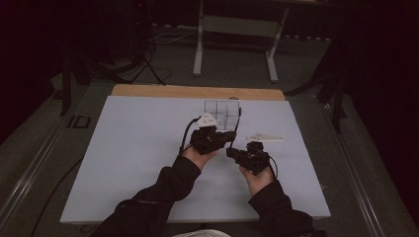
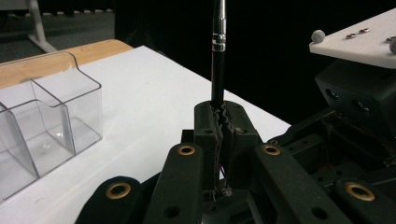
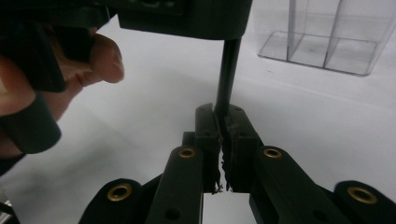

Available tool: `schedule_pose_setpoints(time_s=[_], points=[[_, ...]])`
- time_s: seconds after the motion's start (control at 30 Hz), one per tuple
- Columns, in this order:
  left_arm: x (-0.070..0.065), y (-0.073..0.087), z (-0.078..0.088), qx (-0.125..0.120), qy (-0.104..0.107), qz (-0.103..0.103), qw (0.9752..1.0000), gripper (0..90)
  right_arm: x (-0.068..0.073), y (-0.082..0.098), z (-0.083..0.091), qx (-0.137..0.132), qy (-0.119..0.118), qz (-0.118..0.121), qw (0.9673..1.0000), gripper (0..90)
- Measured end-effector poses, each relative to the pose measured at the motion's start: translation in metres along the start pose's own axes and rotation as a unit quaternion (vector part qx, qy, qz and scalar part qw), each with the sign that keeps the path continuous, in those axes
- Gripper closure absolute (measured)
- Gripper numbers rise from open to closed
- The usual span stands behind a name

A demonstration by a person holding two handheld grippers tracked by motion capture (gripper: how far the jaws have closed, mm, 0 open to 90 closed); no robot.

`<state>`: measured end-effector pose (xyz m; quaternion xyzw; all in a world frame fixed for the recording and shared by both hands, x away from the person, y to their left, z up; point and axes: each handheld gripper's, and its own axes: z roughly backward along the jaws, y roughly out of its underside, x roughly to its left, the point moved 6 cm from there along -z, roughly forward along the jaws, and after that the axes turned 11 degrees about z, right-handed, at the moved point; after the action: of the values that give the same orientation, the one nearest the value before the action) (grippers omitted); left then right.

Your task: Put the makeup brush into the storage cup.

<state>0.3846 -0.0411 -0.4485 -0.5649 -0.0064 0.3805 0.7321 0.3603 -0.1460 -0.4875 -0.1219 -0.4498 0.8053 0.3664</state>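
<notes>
A thin black pen (image 2: pixel 218 70) with a silver ring stands up from my left gripper (image 2: pixel 223 114), whose jaws are shut on its lower part. My right gripper (image 3: pixel 223 114) is shut on the same pen (image 3: pixel 228 74), at the end that comes out under the left gripper's body (image 3: pixel 182 14). In the high view both grippers meet at the middle of the white table, the left gripper (image 1: pixel 230 142) just above the right gripper (image 1: pixel 233 152). The pen (image 1: pixel 238 121) slants up toward the clear box.
A clear plastic organizer (image 1: pixel 222 109) with several compartments (image 2: pixel 51 121) stands just behind the grippers, near the table's far wooden edge (image 1: pixel 197 92). The person's hand (image 3: pixel 70 70) on the left gripper is close to my right jaws. White table (image 1: pixel 138 163) stretches to both sides.
</notes>
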Motion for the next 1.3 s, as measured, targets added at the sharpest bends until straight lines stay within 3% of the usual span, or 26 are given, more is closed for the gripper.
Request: schedule_pose_setpoints(time_s=[0.13,0.2,0.27,0.57,0.77,0.93,1.17,1.3], points=[[-0.004,-0.002,-0.001,0.016,-0.002,-0.013,0.9998,84.7,-0.002,0.002,0.000,-0.002,0.005,0.005,1.0000,86.0],[-0.006,-0.006,0.002,0.012,-0.012,-0.015,0.9997,74.2,-0.004,0.003,0.001,-0.003,0.011,0.009,0.9999,86.1],[-0.007,-0.011,0.006,0.004,-0.007,-0.012,0.9999,65.9,-0.005,0.003,0.002,-0.007,0.013,0.010,0.9998,86.1],[-0.007,-0.019,0.018,-0.015,0.009,-0.021,0.9996,55.0,-0.004,0.003,0.004,0.000,0.022,0.042,0.9989,86.1],[-0.006,-0.022,0.023,-0.032,0.027,-0.029,0.9987,54.6,0.000,0.005,0.002,0.006,0.022,0.062,0.9978,86.1],[-0.002,-0.022,0.022,-0.030,0.020,-0.030,0.9989,54.8,0.001,0.009,-0.002,0.015,0.026,0.076,0.9966,86.1],[-0.001,-0.021,0.016,-0.017,0.019,-0.031,0.9992,67.4,0.001,0.012,-0.005,0.025,0.030,0.081,0.9959,86.2],[-0.001,-0.020,0.013,-0.014,0.024,-0.022,0.9994,72.4,0.002,0.013,-0.006,0.030,0.030,0.088,0.9952,86.2]])
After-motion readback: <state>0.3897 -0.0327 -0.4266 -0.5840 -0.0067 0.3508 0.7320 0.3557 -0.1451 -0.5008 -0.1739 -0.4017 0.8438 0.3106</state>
